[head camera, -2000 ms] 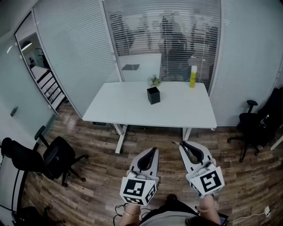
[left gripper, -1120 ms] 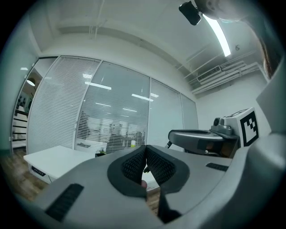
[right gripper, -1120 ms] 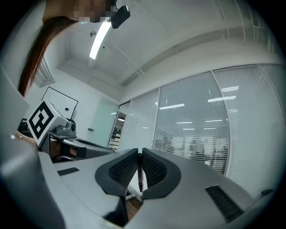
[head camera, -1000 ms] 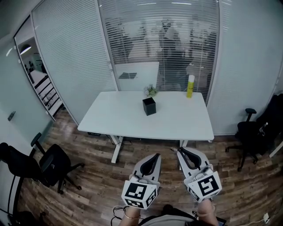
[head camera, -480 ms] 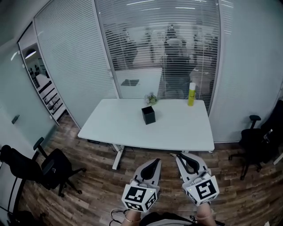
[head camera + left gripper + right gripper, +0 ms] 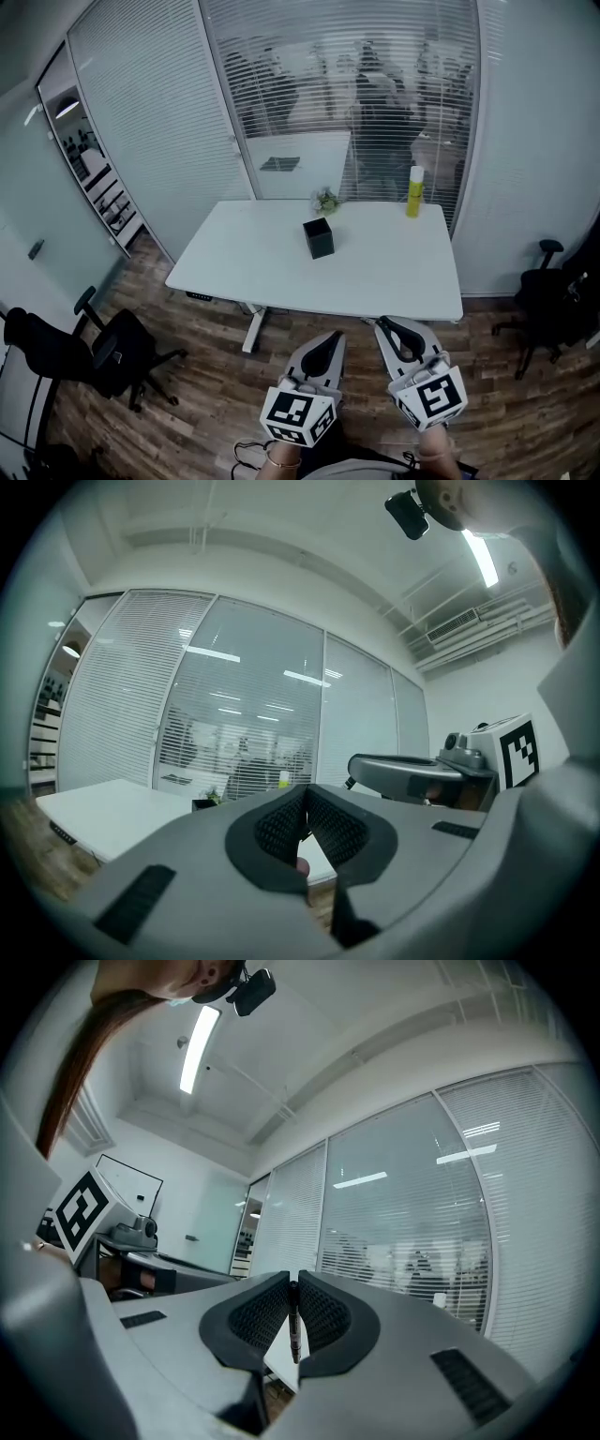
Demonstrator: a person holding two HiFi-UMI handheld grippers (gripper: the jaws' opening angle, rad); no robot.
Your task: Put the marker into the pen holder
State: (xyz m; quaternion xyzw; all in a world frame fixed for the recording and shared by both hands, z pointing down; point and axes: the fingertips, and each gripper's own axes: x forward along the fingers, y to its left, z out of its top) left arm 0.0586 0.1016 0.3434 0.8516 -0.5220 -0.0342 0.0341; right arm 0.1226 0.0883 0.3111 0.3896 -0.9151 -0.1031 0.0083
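- The marker point(image 6: 293, 1321) is a thin dark stick pinched between the right gripper's point(image 6: 293, 1283) ribbed pads, running along the jaws with one end poking out past the tips.
- So the pickup is done. What is left, by my reading, is the carry to the desk, lining up over the holder, and the drop.
- The right gripper point(image 6: 382, 323) is held low in front of the person, over the wood floor point(image 6: 216, 384) and well short of the table point(image 6: 394, 267).
- The left gripper point(image 6: 305, 789) has its jaws pressed together at the tips. A small pinkish spot shows low in the gap behind them, and I cannot make out what it is.
- The left gripper point(image 6: 336, 335) sits just beside the right one, at the same height, with no part in the task that I can see.
- The pen holder point(image 6: 319, 237) is a black square cup standing upright near the middle of the table, towards its far edge.
- Its mouth reads only as dark from here, so what it holds, if anything, can't be told.
- A small plant point(image 6: 325, 200) and a yellow bottle point(image 6: 413, 203) stand behind it along the far edge, apart from the holder.
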